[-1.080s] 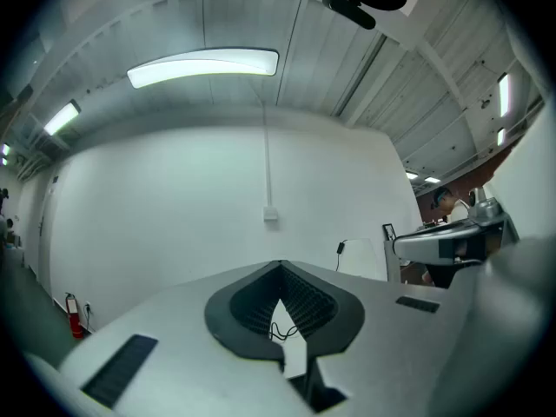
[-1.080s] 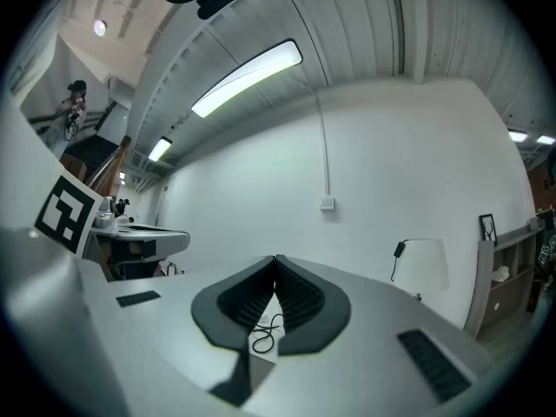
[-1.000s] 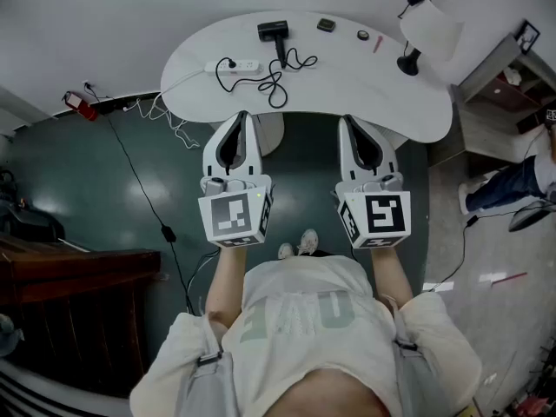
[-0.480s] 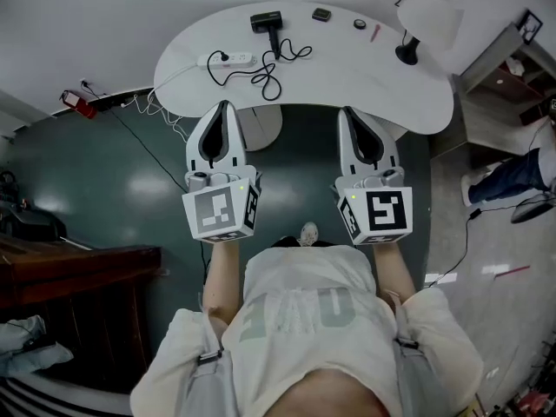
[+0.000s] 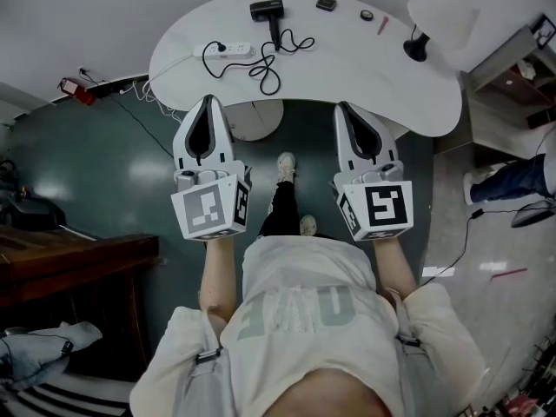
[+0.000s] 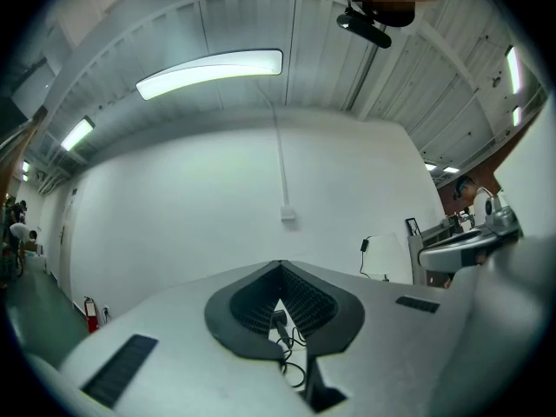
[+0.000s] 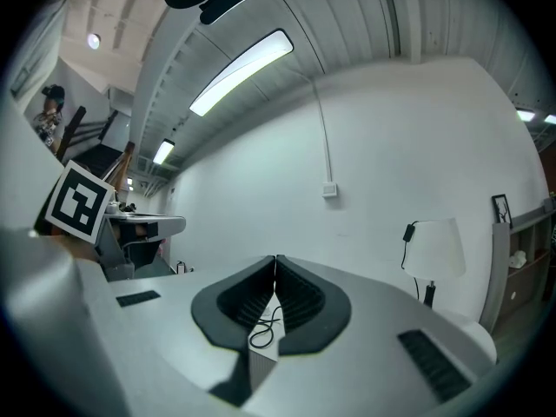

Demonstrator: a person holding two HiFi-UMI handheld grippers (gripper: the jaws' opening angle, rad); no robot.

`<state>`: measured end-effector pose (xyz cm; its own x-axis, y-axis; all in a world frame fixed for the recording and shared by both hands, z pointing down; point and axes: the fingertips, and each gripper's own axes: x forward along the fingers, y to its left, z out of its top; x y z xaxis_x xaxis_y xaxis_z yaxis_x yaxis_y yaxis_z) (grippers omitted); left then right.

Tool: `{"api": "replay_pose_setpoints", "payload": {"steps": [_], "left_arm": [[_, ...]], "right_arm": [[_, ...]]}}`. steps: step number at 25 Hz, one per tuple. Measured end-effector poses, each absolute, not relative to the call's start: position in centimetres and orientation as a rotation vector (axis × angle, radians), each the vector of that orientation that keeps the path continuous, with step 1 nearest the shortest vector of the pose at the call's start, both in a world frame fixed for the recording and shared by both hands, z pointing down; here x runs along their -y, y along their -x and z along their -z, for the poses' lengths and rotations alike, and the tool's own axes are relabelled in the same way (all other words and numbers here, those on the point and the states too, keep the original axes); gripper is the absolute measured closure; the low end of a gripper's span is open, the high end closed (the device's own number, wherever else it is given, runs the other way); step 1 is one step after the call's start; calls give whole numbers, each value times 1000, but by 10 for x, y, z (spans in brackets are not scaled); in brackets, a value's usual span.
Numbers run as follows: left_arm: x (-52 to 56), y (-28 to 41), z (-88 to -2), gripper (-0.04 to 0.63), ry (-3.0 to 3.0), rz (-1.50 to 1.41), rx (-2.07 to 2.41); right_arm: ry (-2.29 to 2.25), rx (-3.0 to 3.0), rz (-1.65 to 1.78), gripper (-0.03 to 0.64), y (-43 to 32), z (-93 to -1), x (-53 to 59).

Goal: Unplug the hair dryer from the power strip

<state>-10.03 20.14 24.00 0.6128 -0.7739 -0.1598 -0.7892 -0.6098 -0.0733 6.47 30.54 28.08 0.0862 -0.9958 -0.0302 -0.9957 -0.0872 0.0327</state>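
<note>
My left gripper [image 5: 207, 102] has its jaws pressed together with nothing between them. In its own view only a sliver of the far table shows past the pads. The right gripper [image 5: 342, 109] is closed in the same way and also empty. Both point roughly level, side by side, with their tips about over the near edge of the white, kidney-shaped table [image 5: 365, 72].

Further out on that table lies the white power strip [image 5: 228, 49], well apart from both grippers. The small black plug [image 5: 211, 49] looks to be seated in it, though it is too small for me to be sure which socket. From there the loose black cord [image 5: 265, 66] loops across the tabletop to the black hair dryer [image 5: 268, 11] at the far edge. A white-shaded lamp on a black base [image 5: 432, 16] stands far to the right, clear of the work.

I judge this to be the approach: nothing is gripped and the plug is not yet out. Next I would carry on to the strip and open the jaws. One gripper should pin the strip's body and the other close on the plug itself, not the cord. Then I would pull straight out, so the light strip does not come with it.
</note>
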Motion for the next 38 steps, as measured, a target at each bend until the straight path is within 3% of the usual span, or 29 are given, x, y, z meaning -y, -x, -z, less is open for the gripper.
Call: {"api": "replay_pose_setpoints", "payload": {"steps": [10,28,38], "left_arm": [[-128,82,-261,583,2695,-143,-1347],[130,35,-224,583,2656,-193,-1417],[161,21,-236,583,2642,-121,-1496]], "right_arm": [[-2206,2197,134,597,-77,-284,-226],[-2027,2312,235,597,-114,-234,52],[-1905,2425,156,597,-120,-242,105]]}}
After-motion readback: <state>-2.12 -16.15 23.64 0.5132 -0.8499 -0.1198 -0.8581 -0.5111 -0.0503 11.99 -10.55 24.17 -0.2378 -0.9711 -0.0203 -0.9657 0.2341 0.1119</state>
